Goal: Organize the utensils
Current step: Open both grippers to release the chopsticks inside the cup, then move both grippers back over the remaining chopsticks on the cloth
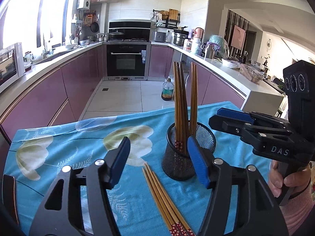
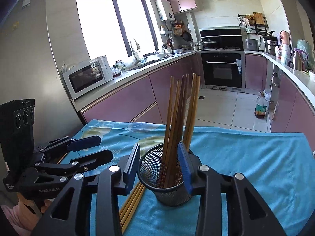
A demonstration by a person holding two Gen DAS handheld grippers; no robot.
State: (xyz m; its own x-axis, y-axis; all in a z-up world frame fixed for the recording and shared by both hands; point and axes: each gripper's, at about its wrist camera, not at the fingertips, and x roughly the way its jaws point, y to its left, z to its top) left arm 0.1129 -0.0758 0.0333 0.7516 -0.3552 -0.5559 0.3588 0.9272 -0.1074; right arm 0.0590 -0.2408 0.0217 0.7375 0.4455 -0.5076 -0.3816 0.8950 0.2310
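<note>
A black mesh holder [image 1: 184,153] stands on the blue flowered cloth [image 1: 78,147] with several wooden chopsticks [image 1: 183,102] upright in it. Several more chopsticks [image 1: 165,200] lie flat on the cloth left of the holder. My left gripper [image 1: 159,163] is open and empty, above the lying chopsticks, its right finger in front of the holder. In the right wrist view my right gripper [image 2: 160,165] is open, its fingers on either side of the holder [image 2: 165,179], not closed on it. The lying chopsticks [image 2: 132,200] show under its left finger. The left gripper [image 2: 90,147] is at left.
The cloth-covered table ends at the far edge [image 1: 137,112], with tiled floor beyond. An oil bottle [image 1: 167,90] stands on the floor by pink cabinets. Counters with a microwave [image 2: 86,76] and cookware run along both sides.
</note>
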